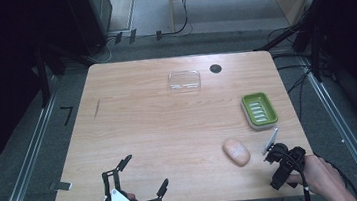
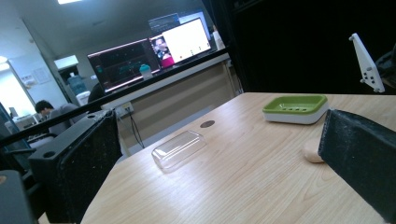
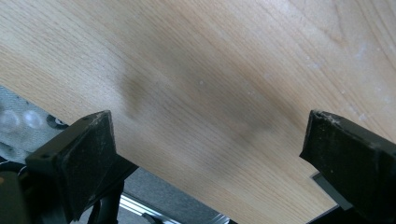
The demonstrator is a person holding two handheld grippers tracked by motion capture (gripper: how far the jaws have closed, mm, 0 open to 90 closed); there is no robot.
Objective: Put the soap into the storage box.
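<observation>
A peach soap bar [image 1: 236,151] lies on the wooden table [image 1: 169,131] near its front right. Behind it stands a green soap dish [image 1: 259,110], and a clear plastic lid [image 1: 184,80] lies at the back middle. My left gripper [image 1: 143,174] rests open at the front left edge, nothing between its jaws. In the left gripper view my left gripper [image 2: 219,154] looks level across the table at the lid [image 2: 178,149], the dish [image 2: 295,108] and the soap [image 2: 312,151]. My right gripper [image 1: 280,166], right of the soap, points down. My right gripper [image 3: 210,140] stands open over bare wood.
A round black grommet [image 1: 215,68] sits in the table right of the lid. The right gripper's grey plate [image 2: 368,65] shows at the far right. The table's front edge [image 3: 196,196] lies just below the right jaws. Monitors [image 2: 154,56] stand beyond the table.
</observation>
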